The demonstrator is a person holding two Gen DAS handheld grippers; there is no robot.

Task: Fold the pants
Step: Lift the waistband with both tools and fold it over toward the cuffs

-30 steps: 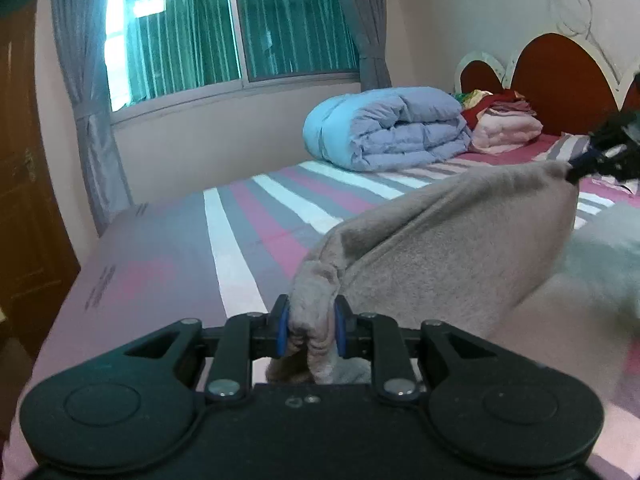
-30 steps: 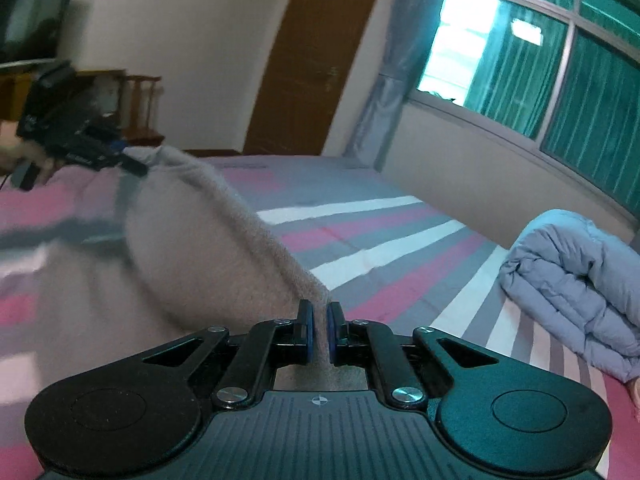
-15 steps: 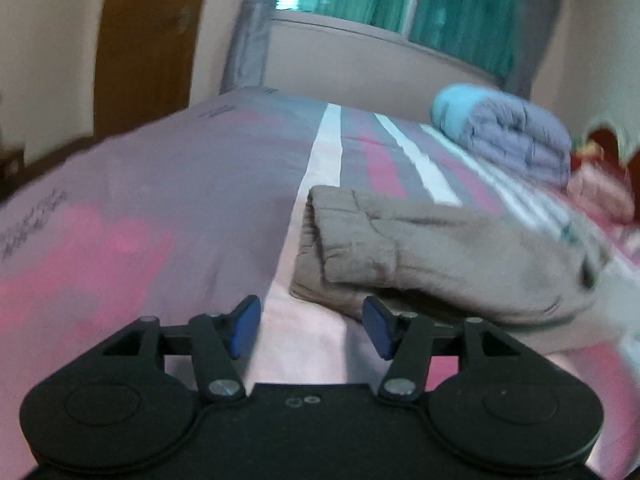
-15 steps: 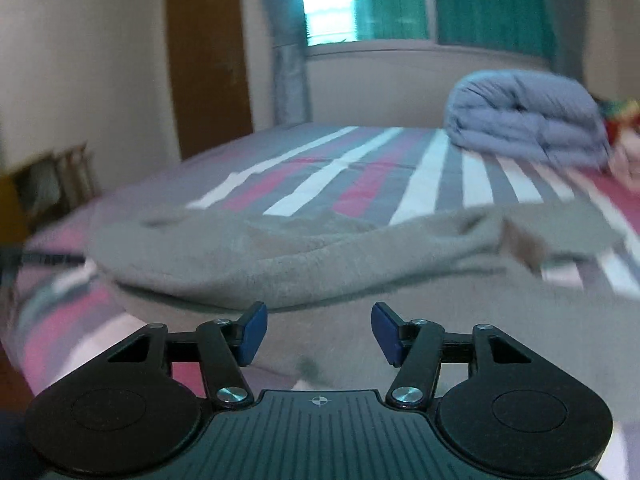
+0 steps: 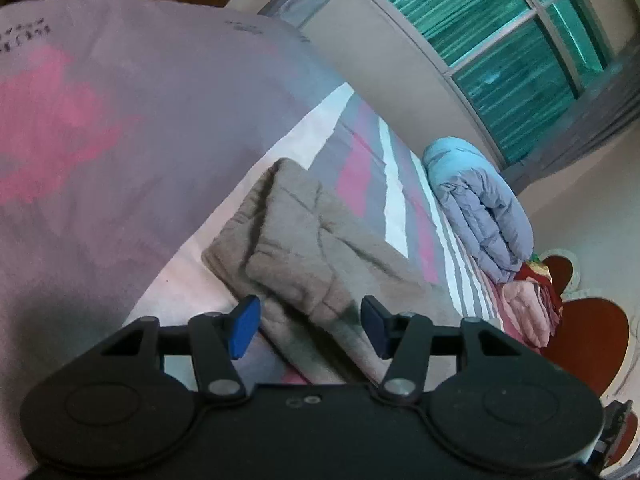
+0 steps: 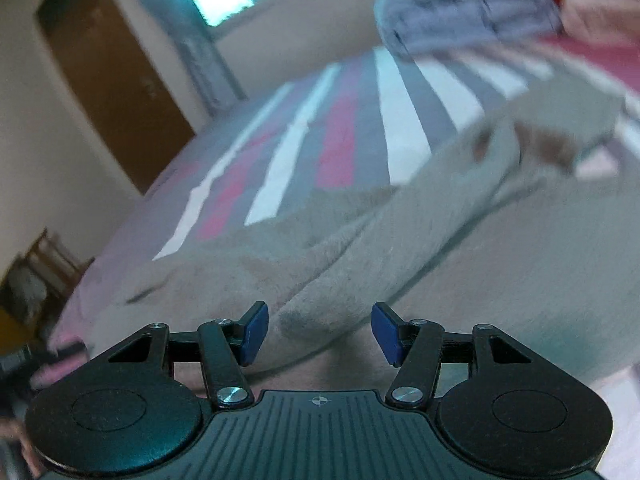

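The grey-brown fleece pants lie folded over on the striped bed. In the left wrist view their folded end with the cuff lies just ahead of my left gripper, which is open and empty with the cloth between and below its blue pads. In the right wrist view the pants spread across the bed in front of my right gripper, which is open and empty just above the cloth. The view is blurred.
A rolled blue-grey duvet lies at the far side of the bed under the window. Folded pink and red bedding sits by the red headboard. A brown door stands beyond the bed's far corner.
Both grippers let go of the pants and opened. The pants dropped from held up in the air to lying folded on the bed. Both cameras have since tilted and moved closer.
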